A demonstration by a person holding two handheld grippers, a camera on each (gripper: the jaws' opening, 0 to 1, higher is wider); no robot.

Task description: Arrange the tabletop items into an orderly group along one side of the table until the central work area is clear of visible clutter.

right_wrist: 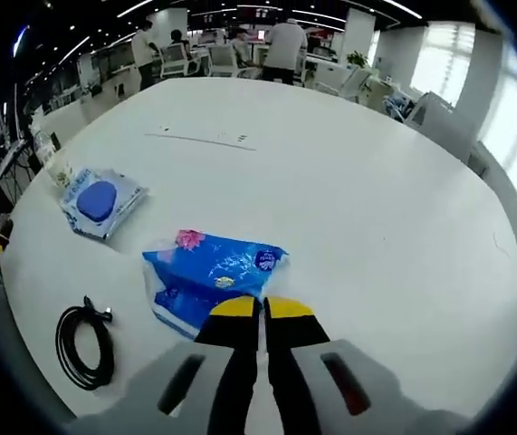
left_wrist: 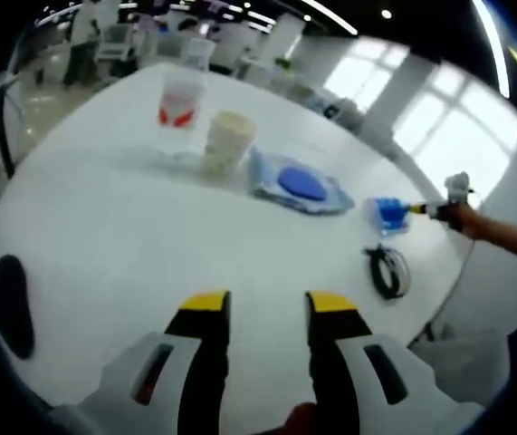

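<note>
On the white table, my right gripper (right_wrist: 263, 308) is shut on the near edge of a blue tissue pack (right_wrist: 213, 272). From the left gripper view, that tissue pack (left_wrist: 387, 214) lies at the right with the right gripper (left_wrist: 426, 209) reaching in, held by a hand. A blue wet-wipes pack (left_wrist: 301, 183) (right_wrist: 100, 201) lies flat beside it. A coiled black cable (left_wrist: 387, 270) (right_wrist: 84, 343) rests nearer the table edge. A beige paper cup (left_wrist: 229, 138) and a clear plastic cup with red marks (left_wrist: 181, 100) stand further back. My left gripper (left_wrist: 267, 304) hovers open above bare tabletop.
A flat black oval object (left_wrist: 12, 304) lies at the left near the table (left_wrist: 104, 227) edge. The table's far side (right_wrist: 349, 181) is wide and bare. Desks, chairs and people stand beyond the table in an open office.
</note>
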